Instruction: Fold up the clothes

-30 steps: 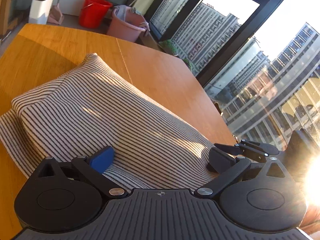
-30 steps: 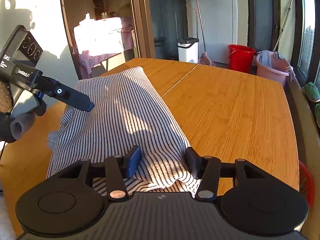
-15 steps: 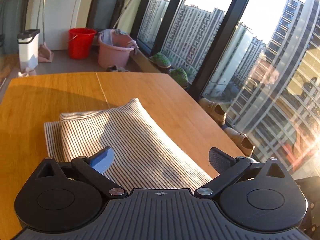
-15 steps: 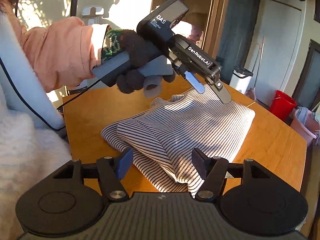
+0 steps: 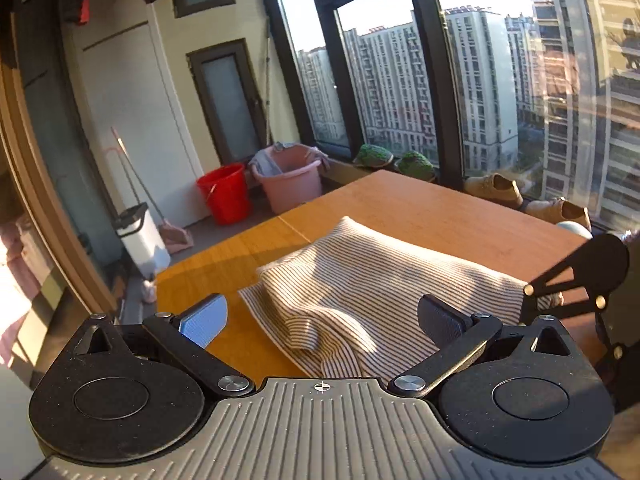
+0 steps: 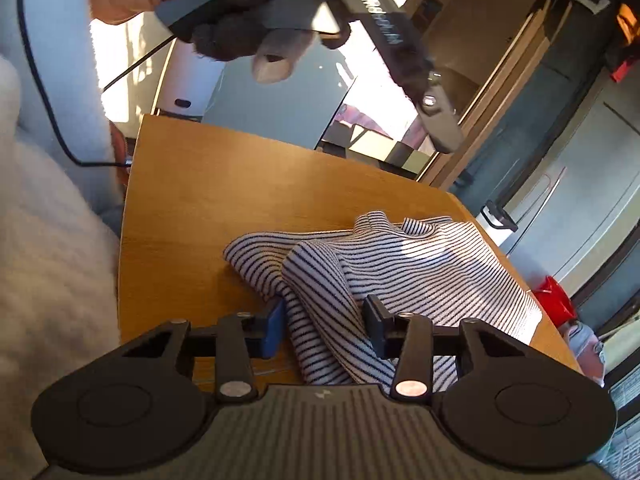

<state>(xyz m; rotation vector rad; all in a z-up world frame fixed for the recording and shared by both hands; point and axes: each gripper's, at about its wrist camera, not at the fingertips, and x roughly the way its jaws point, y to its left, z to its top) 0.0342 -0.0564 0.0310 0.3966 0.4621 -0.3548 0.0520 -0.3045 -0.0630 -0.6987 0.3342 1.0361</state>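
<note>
So the white knit top with thin dark stripes [image 6: 420, 264] is lying rumpled and partly folded on the orange-brown wooden table [image 6: 192, 208], centre to lower right in the right wrist view, its neck opening toward the frame's upper right. One bunched fold runs down between the fingers of the right gripper [image 6: 325, 326], whose jaws are closing around it, though the pads don't look pressed on yet. The left gripper [image 5: 322, 314] hangs above the near edge of the top with jaws wide and nothing gripped. Top of the right wrist view: a gloved hand [image 6: 256, 16] holds that left tool. Upper left of centre in the left view sit a red plastic bucket [image 5: 224, 194] and a pink plastic tub [image 5: 290, 178].
</note>
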